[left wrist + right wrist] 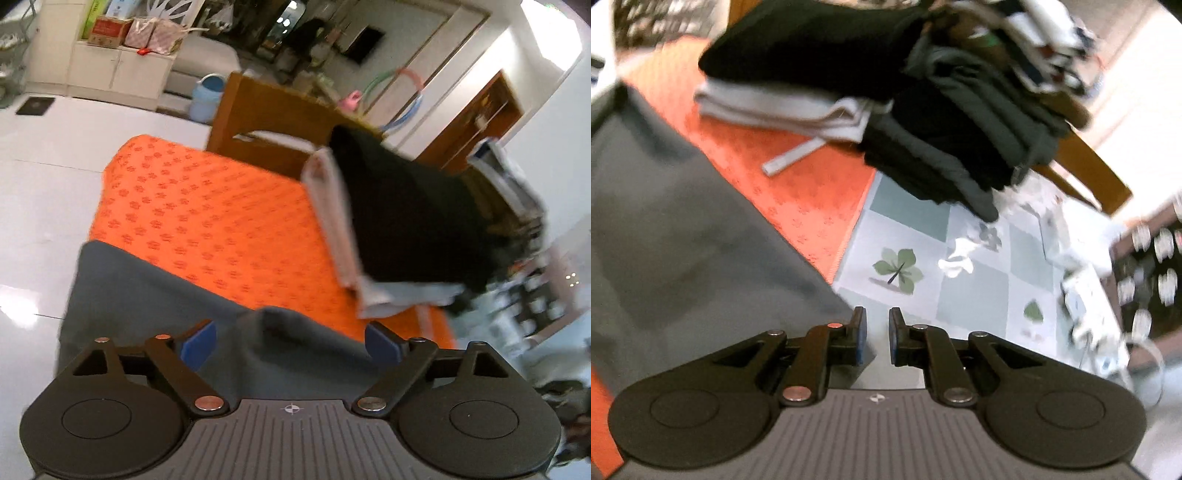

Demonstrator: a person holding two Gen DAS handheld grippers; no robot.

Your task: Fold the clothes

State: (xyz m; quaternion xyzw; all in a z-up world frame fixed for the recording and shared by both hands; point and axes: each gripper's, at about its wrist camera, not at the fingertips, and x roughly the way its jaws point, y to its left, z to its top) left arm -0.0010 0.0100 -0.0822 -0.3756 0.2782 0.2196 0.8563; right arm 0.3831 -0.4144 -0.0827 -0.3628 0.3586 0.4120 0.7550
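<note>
Here, grey garment (155,306) cut off below, stack (820,55) blurred (motion).

Right gripper (877,332) has its jaws slightly apart, right at the edge of a grey garment (683,221). Folded clothes (849,66) pile up at the orange mat's (798,192) far edge, leaf-print tablecloth (975,288) alongside.

The left gripper (290,341) has its blue-padded fingers (199,341) spread wide apart, while the right gripper (877,334) holds its two fingers (857,332) upright and nearly parallel, with only a narrow gap showing between them.
</note>
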